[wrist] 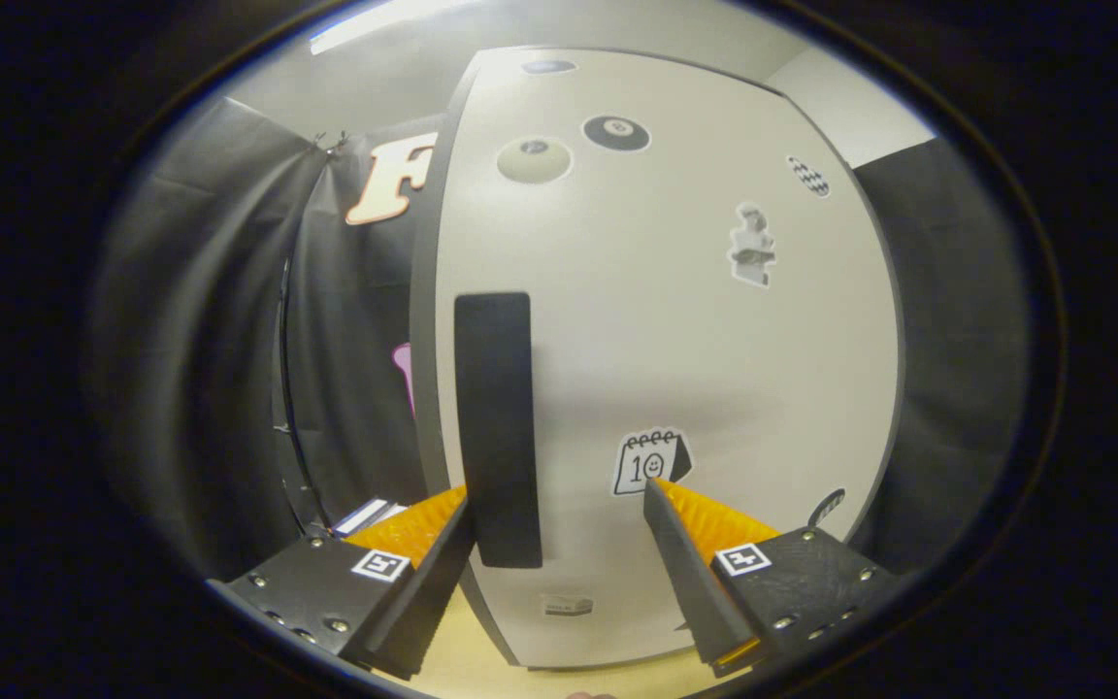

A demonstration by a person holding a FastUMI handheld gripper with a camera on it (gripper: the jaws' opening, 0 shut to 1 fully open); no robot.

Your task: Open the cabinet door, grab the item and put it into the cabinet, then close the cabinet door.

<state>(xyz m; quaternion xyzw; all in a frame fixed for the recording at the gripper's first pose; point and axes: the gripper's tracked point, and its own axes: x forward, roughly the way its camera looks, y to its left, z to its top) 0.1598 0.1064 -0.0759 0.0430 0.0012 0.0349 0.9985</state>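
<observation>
Gripper (559,510) wide open, gripping nothing, right up at the white cabinet door (714,369); door looks shut. Black handle (496,427) sits just inside the left finger. Item to store can't be made out

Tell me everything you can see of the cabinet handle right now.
The handle is a long, black, matte vertical bar standing upright near the left edge of the pale door, which looks closed. Its lower end sits between the fingers of the gripper, close beside the left finger; whether that finger touches it is unclear. The fingers are spread, not clamped on it.
</observation>
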